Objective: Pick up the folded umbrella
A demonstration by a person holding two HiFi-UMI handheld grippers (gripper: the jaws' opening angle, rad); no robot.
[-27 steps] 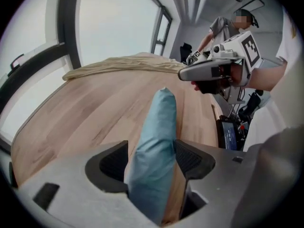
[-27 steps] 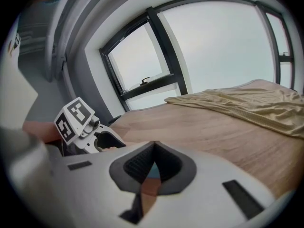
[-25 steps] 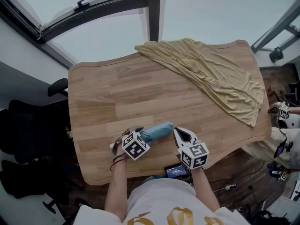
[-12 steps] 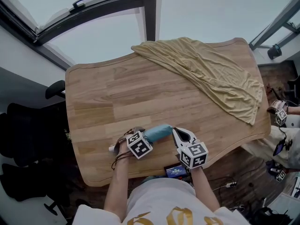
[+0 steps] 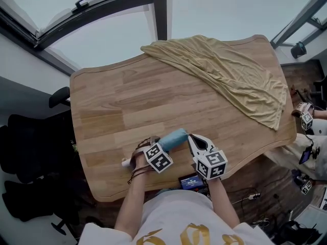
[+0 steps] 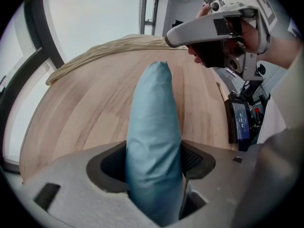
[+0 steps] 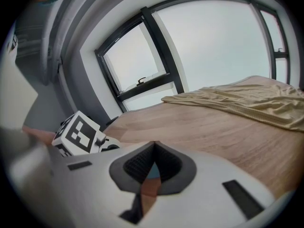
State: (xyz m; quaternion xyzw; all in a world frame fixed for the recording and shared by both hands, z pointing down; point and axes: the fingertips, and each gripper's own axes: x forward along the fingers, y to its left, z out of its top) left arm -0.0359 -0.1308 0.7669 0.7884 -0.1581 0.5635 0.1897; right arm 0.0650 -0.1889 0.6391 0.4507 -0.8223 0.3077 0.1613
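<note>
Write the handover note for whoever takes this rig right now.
Left gripper: shut on the umbrella, by the near edge of the table.
Right gripper: shut, empty, close beside the umbrella's blue end.
Cloth: far right of the table, apart from the umbrella.
Done: the umbrella is grasped.
Left: lift it clear. The views do not settle whether it is off the wood yet.
</note>
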